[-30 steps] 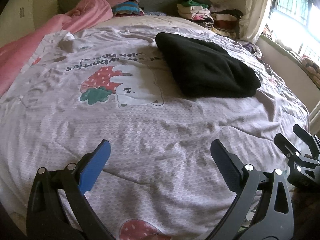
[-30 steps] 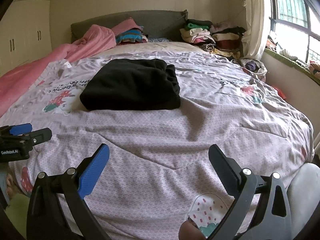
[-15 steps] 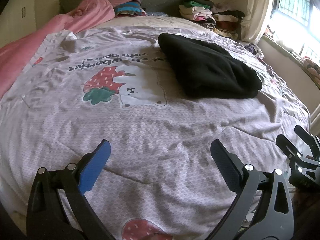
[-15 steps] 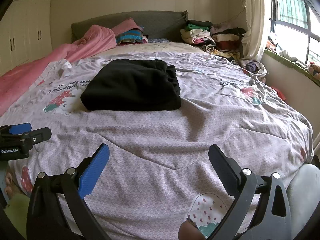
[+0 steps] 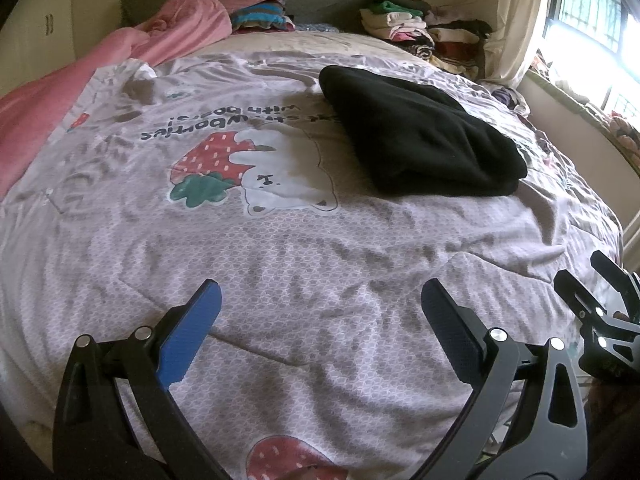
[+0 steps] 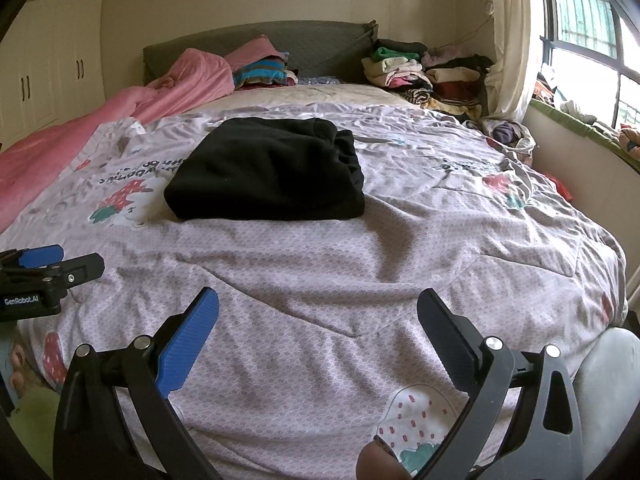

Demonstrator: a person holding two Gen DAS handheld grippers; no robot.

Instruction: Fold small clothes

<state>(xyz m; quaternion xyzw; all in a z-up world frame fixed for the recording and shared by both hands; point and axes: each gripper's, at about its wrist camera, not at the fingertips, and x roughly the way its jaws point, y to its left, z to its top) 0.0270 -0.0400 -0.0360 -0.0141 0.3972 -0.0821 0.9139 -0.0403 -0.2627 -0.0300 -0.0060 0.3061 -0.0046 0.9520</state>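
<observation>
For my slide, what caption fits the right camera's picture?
Open right tongs hover over the lilac strawberry-print quilt, facing a folded black fleece garment.

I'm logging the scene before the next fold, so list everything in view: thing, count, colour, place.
folded black garment: one, black, middle of the bed on the quilt
quilt: one, pale lilac with strawberry and bear prints, spread over the bed
pink blanket: one, pink, bunched along the bed's left side up to the headboard
striped clothes: small pile, blue and dark stripes, at the headboard
stacked clothes: mixed pile, green, cream, dark, far right corner of the bed
headboard: one, grey-green, far end
curtain: one, cream, beside the window
window: one, barred, right wall
wardrobe: cream doors, left wall
left gripper: open, empty, over the near quilt
right gripper: open, empty, over the near quilt
</observation>
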